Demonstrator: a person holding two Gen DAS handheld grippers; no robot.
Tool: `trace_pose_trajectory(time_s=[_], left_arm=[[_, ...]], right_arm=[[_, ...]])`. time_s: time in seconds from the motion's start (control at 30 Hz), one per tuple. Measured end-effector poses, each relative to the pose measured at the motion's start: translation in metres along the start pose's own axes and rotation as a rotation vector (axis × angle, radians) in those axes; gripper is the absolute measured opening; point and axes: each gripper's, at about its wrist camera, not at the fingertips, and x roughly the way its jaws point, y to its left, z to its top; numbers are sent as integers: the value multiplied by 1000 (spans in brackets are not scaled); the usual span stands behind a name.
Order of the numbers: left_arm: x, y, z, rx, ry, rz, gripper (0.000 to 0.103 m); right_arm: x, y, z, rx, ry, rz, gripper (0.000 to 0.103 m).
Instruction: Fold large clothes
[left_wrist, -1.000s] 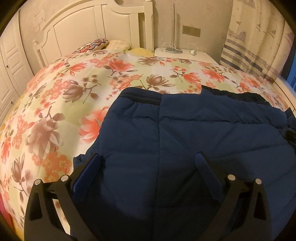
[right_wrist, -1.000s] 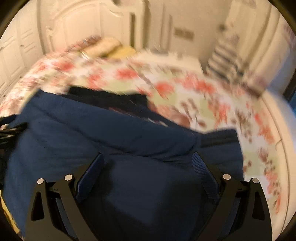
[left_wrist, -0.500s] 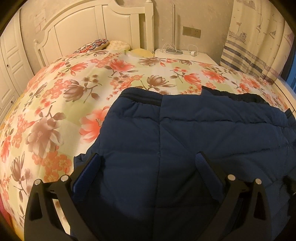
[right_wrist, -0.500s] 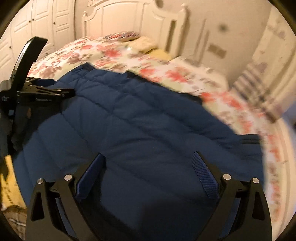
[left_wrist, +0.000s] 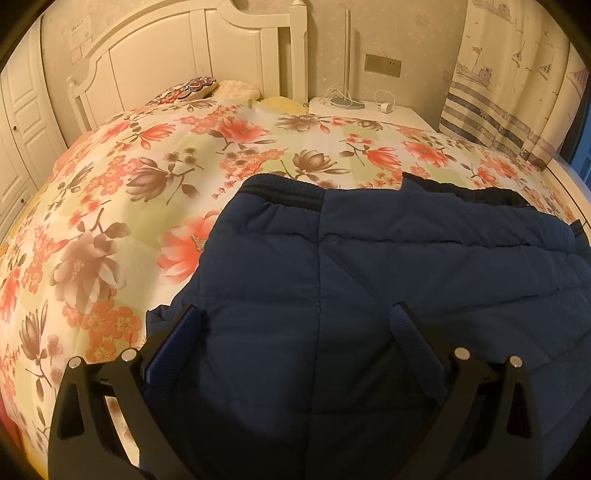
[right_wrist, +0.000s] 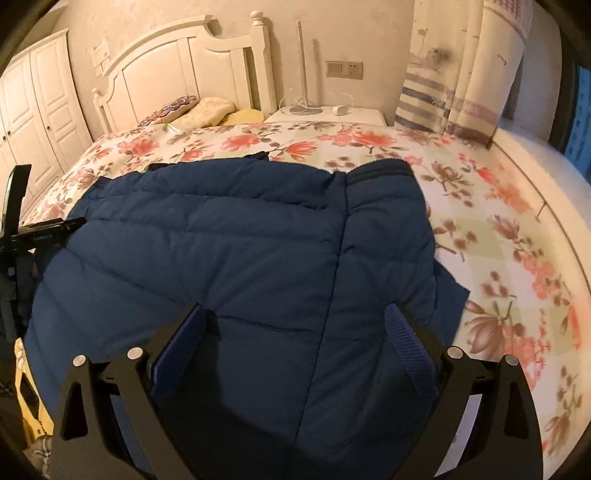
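Navy quilted puffer jacket (left_wrist: 388, 280) lies spread on the floral bed quilt (left_wrist: 110, 206), right sleeve now folded in. Our right claw (right_wrist: 293, 332) has swung back over the near hem; our left claw (left_wrist: 295, 328) stays put. Both gape apart, empty.

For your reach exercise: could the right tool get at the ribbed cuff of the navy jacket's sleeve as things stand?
Probably yes. The right tool is open over the navy jacket, and the ribbed cuff lies ahead on the floral bedspread with nothing covering it.
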Motion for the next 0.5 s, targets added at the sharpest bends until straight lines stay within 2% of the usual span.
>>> trace_pose_trajectory(time_s=[0.1, 0.2, 0.27, 0.3, 0.37, 0.47, 0.5], left_arm=[[0, 0, 0, -2, 2, 1, 101], [-24, -2, -9, -28, -45, 43, 100], [-49, -12, -22, -18, -84, -33, 100], [-66, -23, -30, 10, -115, -66, 101], [-89, -43, -47, 80, -153, -84, 101], [-98, -74, -79, 179, -124, -112, 101], [-91, -81, -91, 208, -99, -92, 101]], right_arm=[[-16, 7, -4, -3, -29, -32, 93], [-37, 19, -9, -29, -78, 19, 93], [-50, 38, -16, -98, -92, 50, 94], [-54, 49, -21, -139, -93, 60, 94], [-60, 70, -29, -205, -96, 73, 94], [-57, 104, -47, -323, -73, 100, 94], [-51, 116, -55, -379, -59, 87, 94]])
